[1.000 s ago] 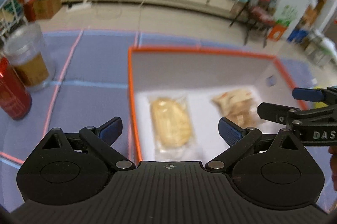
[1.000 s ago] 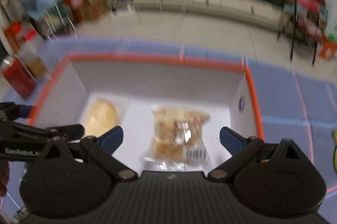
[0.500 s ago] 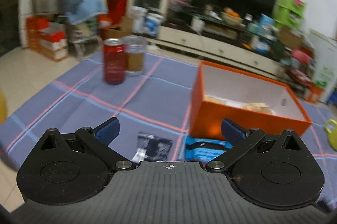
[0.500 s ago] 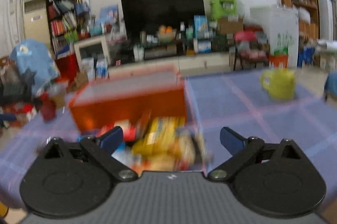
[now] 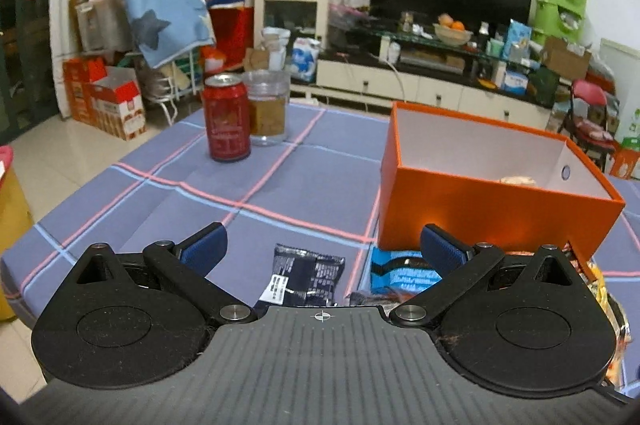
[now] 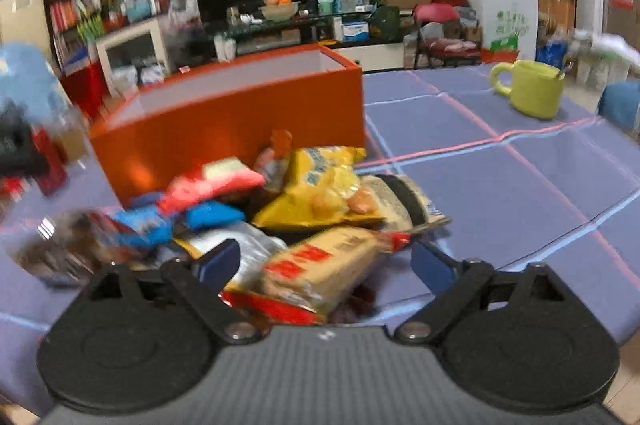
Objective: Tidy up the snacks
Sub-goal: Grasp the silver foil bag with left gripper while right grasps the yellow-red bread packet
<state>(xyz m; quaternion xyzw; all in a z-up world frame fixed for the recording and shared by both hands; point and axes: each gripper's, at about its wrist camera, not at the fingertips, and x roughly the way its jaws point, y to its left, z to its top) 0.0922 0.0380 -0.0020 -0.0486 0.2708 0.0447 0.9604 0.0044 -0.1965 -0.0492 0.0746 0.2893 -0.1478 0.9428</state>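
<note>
Both grippers were wide apart and holding nothing. The left gripper [image 5: 322, 249] hung over a dark snack packet [image 5: 304, 275] lying just in front of the orange box [image 5: 480, 209]. The right gripper [image 6: 324, 261], whose jaws had just been narrowing a bit, sat around a tan wafer pack [image 6: 320, 265] without squeezing it, atop the snack pile [image 6: 280, 209] by the box.

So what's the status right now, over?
Left gripper open over dark snack packet. Right gripper open, just narrowing, above snack pile. Orange box behind, nothing blocking.
</note>
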